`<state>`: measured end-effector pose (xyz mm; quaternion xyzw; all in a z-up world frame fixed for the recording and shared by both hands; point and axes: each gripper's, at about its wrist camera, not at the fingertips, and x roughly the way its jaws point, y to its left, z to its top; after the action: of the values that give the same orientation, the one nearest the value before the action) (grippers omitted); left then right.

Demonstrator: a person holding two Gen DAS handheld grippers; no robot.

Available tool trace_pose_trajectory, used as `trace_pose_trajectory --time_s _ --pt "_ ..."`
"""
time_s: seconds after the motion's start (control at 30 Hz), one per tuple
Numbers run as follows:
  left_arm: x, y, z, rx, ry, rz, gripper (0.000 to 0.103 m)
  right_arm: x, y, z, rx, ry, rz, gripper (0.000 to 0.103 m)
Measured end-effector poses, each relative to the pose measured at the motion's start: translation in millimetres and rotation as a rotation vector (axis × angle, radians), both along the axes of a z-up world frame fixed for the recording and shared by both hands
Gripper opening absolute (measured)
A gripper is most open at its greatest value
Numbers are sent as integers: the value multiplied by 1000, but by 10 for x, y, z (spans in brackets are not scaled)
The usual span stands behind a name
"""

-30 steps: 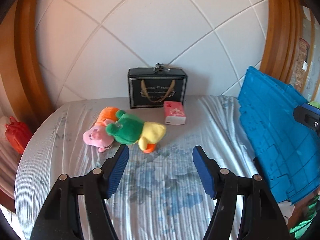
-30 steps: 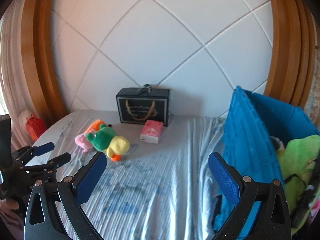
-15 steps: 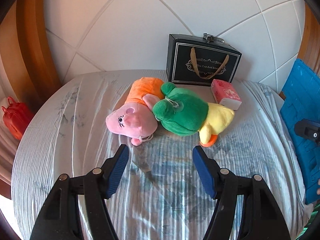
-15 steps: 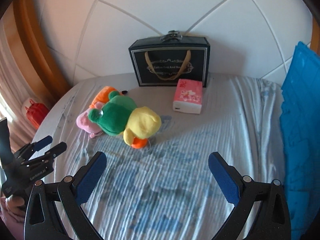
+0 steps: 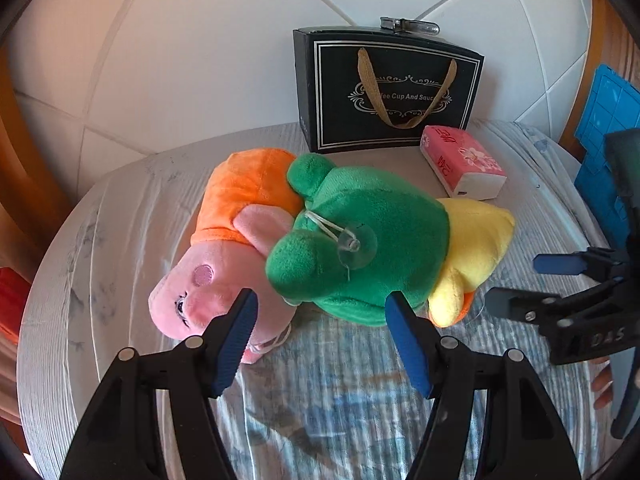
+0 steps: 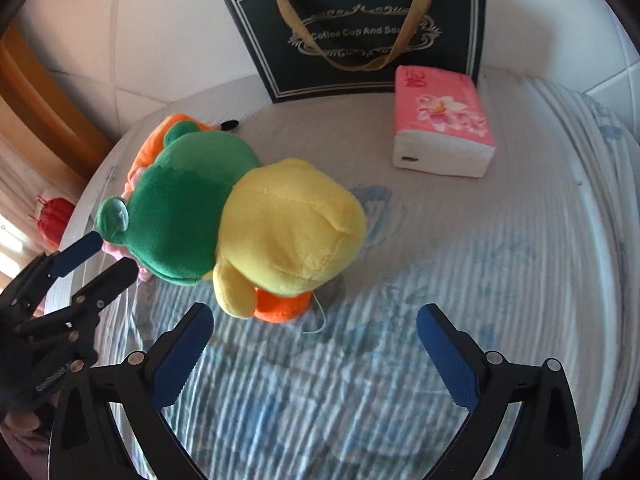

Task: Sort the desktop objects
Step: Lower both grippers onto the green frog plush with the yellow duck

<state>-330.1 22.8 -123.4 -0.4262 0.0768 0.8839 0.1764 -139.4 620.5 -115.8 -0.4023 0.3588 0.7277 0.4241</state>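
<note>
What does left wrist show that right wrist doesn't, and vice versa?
Left wrist only: the pink pig plush's face, a clear suction cup on the green plush, a metal clasp atop the black gift bag, and a blue crate at the right edge.

Right wrist only: a small black item behind the toys, and the yellow plush's orange foot in full.

Both: the green and yellow plush, the pink tissue pack, the black gift bag, the striped sheet, and both grippers, left and right, open and empty.
</note>
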Motion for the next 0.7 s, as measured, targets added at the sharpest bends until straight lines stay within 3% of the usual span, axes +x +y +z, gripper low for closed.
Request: trace_pose_trajectory --time_s 0.1,0.17,0.23,0.3,0.37,0.53,0.63,0.7 --pt "-43 -9 15 -12 9 -10 65 -176 121 -251 -30 2 34 103" --pt "-100 15 -12 -18 -5 -12 65 -273 178 -381 -23 -50 75 103" --pt "-141 66 -44 -13 -22 -18 65 -259 182 -325 65 -133 87 101" --pt "-139 167 -69 -12 -30 -34 65 -174 171 -189 152 -203 77 86" --pt "-122 297 -85 -5 -42 -59 65 -11 230 -78 189 -240 49 81" --pt "-27 644 -8 -28 -25 -125 65 333 350 83 140 -152 15 83" --pt "-32 793 -46 -57 -22 -128 65 410 344 175 117 -59 26 103" --pt "-87 855 -126 -45 -52 -111 65 389 342 195 115 -34 41 103"
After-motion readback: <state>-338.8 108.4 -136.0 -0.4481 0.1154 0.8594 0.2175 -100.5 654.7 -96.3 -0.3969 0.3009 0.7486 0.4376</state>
